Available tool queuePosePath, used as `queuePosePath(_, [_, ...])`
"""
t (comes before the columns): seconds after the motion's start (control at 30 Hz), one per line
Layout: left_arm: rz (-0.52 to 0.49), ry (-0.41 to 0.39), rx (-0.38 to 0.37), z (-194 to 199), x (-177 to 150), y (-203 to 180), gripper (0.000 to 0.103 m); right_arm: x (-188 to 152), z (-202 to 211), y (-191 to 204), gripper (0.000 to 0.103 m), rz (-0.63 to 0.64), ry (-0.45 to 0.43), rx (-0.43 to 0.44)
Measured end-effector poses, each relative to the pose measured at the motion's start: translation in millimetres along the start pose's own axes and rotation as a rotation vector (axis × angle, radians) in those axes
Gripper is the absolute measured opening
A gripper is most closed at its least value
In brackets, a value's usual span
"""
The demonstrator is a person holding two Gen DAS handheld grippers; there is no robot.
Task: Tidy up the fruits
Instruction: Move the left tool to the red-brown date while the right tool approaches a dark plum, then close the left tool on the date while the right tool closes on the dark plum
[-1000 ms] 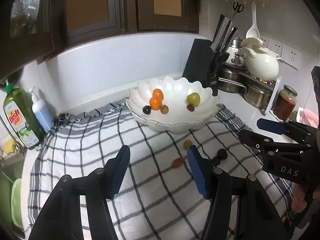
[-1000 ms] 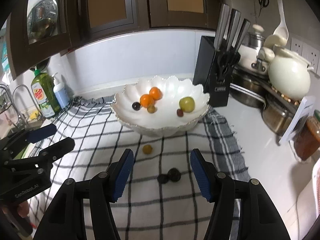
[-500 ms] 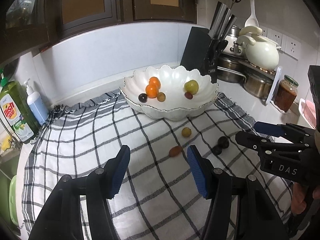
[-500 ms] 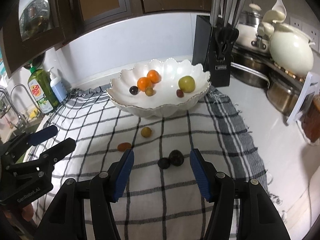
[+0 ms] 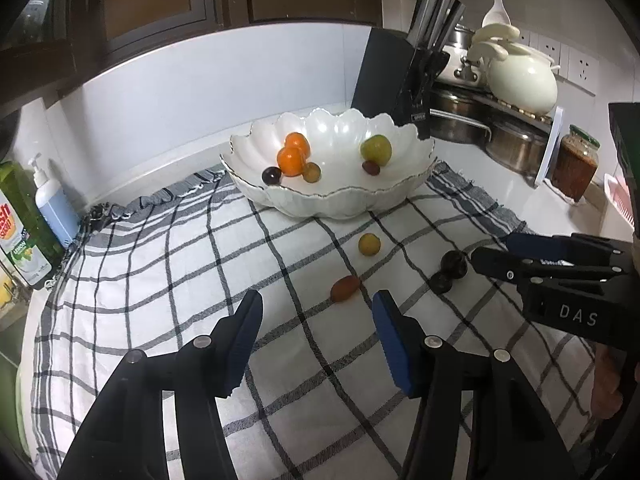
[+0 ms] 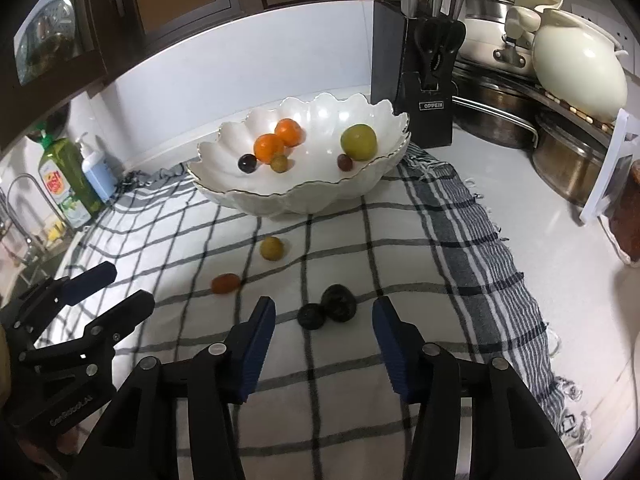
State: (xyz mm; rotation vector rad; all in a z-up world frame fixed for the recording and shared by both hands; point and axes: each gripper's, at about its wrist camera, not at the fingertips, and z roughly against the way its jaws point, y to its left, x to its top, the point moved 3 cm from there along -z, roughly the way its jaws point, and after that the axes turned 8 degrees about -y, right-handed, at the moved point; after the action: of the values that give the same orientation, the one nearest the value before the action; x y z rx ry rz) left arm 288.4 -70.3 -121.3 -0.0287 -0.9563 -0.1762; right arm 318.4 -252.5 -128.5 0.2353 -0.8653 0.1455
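A: Start with the big things. Where does everything sit?

B: A checked cloth (image 5: 160, 280) covers the counter. The white bowl (image 5: 332, 200) stands at its far side, with two oranges, a green fruit and three small ones already in it. Four fruits lie loose on the cloth in front of the bowl.

A: Which hand is nearer to which?

B: The right gripper (image 6: 324, 322) is angled down with the two dark fruits just ahead of its tips, inside the line of its gap: the larger dark fruit (image 6: 339, 303) a little right of centre, the smaller dark fruit (image 6: 311, 316) touching it on the left. The left gripper (image 5: 318, 312) has the red fruit (image 5: 345, 288) just ahead and slightly right of its centre. The yellow fruit (image 5: 369, 244) lies further on, towards the bowl.

A: Jaws?

B: Both stand partly open and hold nothing. Both have just been closing a little, with no fruit between the pads yet.

A: How do the targets look?

B: The red one is oval, its long axis running roughly across the left gripper's view. The dark pair are round and matte. Since they touch, I'd judge that closing on one may nudge the other.
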Motion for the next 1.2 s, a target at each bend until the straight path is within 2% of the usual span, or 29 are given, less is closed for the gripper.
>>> queuePosePath(0.43, [-0.007, 0.048, -0.037, -34, -7, -8, 0.046, -2, -23, -11, 0.048, -0.047, 0.023, -0.007])
queuePosePath(0.6, [-0.004, 0.070, -0.042, -50, -7, -9, 0.039, -1, -31, -14, 0.048, -0.057, 0.028, -0.018])
queuePosePath(0.9, [0.004, 0.091, -0.052, -66, -5, -7, 0.036, -3, -45, -15, 0.042, -0.054, 0.050, -0.016])
queuePosePath(1.2, [-0.003, 0.115, -0.067, -79, -6, -10, 0.032, -8, -56, -20, 0.042, -0.091, 0.083, 0.000])
